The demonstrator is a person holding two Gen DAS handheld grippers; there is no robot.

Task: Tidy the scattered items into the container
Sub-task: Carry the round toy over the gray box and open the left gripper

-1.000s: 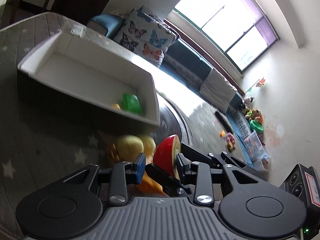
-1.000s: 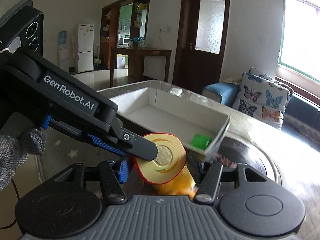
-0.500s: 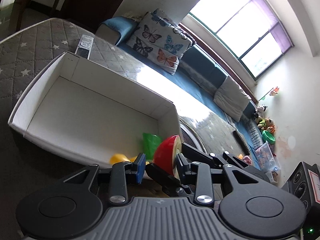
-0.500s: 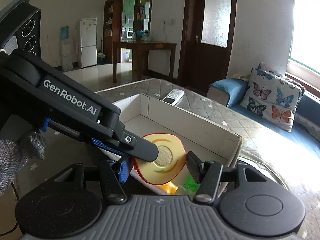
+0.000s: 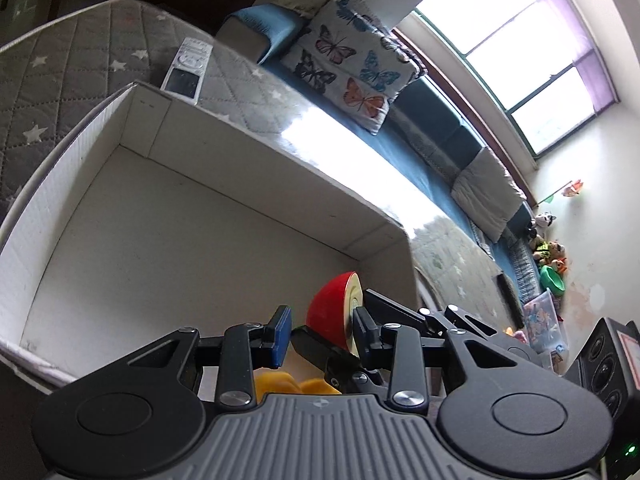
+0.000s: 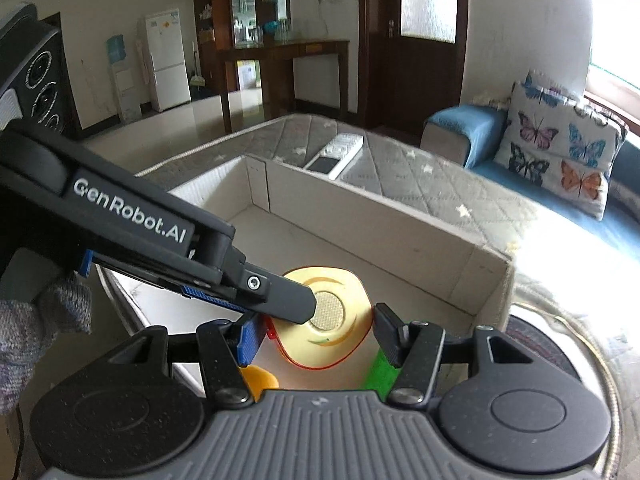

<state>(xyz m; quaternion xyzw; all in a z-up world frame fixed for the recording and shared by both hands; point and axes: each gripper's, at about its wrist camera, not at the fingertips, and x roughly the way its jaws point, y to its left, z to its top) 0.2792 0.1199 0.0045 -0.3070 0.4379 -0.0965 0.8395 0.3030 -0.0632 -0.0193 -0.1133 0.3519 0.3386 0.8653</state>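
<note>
A red toy apple half point(image 5: 334, 312) with a cream cut face point(image 6: 324, 322) is held over the near right corner of the white cardboard box point(image 5: 256, 168). In the left wrist view it sits between my left gripper's point(image 5: 320, 330) fingers, with the right gripper's fingers crossing below it. In the right wrist view it lies between my right gripper's point(image 6: 316, 338) fingers, and a left finger point(image 6: 280, 296) presses its face. Yellow toys point(image 5: 280, 384) and a green toy point(image 6: 380, 372) lie in the box beneath.
The box stands on a grey star-quilted mattress point(image 6: 420, 184) with a white remote control point(image 6: 336, 154) behind it. A butterfly cushion point(image 6: 560, 148) lies on a blue sofa at the right. A round dark table edge point(image 6: 560, 344) shows beside the box.
Both grippers with the apple half have moved forward from outside the box to above its inside. The box now fills both views.
</note>
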